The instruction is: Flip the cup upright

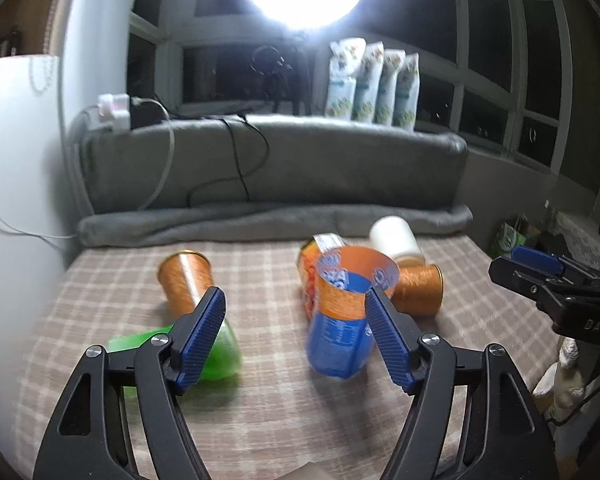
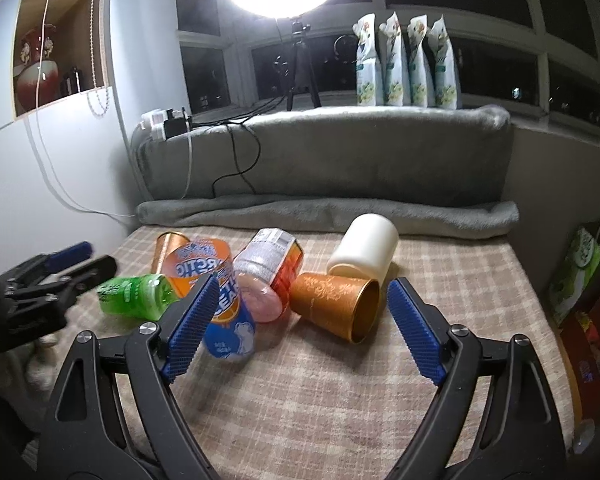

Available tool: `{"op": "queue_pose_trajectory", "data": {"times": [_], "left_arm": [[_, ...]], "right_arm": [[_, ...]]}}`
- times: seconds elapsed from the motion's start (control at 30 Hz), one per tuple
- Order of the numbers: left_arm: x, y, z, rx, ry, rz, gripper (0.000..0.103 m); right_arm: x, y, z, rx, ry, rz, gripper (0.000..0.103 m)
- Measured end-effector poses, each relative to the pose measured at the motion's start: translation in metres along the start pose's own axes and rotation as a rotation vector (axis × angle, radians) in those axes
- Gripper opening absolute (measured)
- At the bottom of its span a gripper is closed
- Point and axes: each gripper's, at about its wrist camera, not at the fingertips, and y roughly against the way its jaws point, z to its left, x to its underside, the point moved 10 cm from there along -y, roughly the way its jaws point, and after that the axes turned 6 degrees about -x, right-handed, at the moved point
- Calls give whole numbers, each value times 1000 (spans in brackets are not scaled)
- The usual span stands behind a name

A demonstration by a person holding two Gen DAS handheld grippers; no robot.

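A blue and orange printed cup [image 1: 346, 312] stands mouth up on the checked cloth [image 1: 284, 408], blurred, just left of my left gripper's right finger [image 1: 388, 336]. It also shows in the right wrist view [image 2: 220, 300], tilted. My left gripper [image 1: 296, 320] is open and empty. My right gripper [image 2: 300, 300] is open and empty over the cloth [image 2: 320, 392], facing a gold cup [image 2: 336, 306] lying on its side. A green cup [image 1: 216, 344] [image 2: 136, 294], another gold cup [image 1: 186, 280] [image 2: 168, 250], a white cup [image 2: 366, 250] [image 1: 396, 240] and an orange-red cup [image 2: 274, 270] lie on their sides.
A grey rolled blanket [image 2: 328, 212] and cushion back the table. Snack bags [image 2: 406, 64] stand on the sill beside a ring light tripod [image 2: 300, 64]. Cables and a power strip [image 2: 164, 120] hang at the left. Boxes [image 2: 580, 272] sit past the right edge.
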Motion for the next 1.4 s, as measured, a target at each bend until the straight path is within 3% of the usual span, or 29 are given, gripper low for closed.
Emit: {"op": "queue_pose_trajectory", "data": {"times": [0.17, 0.23, 0.33, 0.73, 1.4], "left_arm": [[-4, 14, 12, -32, 12, -49, 76], [-6, 19, 15, -48, 7, -69, 77], [-9, 27, 21, -65, 10, -97, 78], [-32, 57, 52, -177, 58, -235, 81], [-30, 55, 53, -176, 78, -219, 82]], "right_arm": [[-7, 4, 2, 73, 34, -38, 90], [-10, 7, 3, 107, 51, -60, 98], [-15, 13, 5, 139, 65, -96, 103], [-30, 27, -5, 225, 29, -183, 103], [-36, 33, -3, 247, 46, -211, 103]]}}
